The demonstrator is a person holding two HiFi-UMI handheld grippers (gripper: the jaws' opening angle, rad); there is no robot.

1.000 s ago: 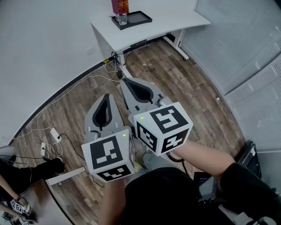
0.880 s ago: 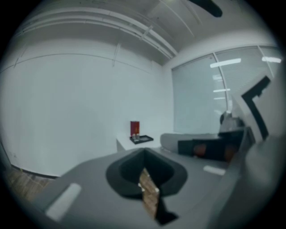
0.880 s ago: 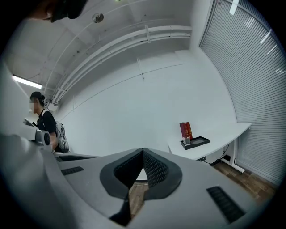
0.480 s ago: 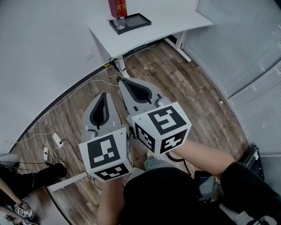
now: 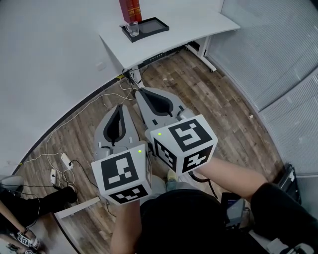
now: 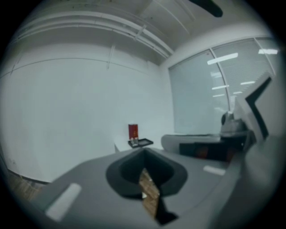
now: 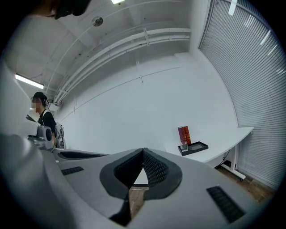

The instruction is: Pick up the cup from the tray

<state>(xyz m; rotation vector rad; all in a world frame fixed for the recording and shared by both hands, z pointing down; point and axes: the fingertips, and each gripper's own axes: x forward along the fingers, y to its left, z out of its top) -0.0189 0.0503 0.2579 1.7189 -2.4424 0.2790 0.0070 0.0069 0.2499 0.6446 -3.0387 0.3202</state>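
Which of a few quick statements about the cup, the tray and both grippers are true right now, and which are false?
1. The cup stands on the tray. True.
2. The right gripper is closed on the cup. False: its jaws are together with nothing between them, and it is well short of the table.
3. A red box stands close by the cup. True.
4. The tray lies on the floor. False: it sits on the white table.
5. The left gripper has its jaws spread wide. False: they are together and hold nothing.
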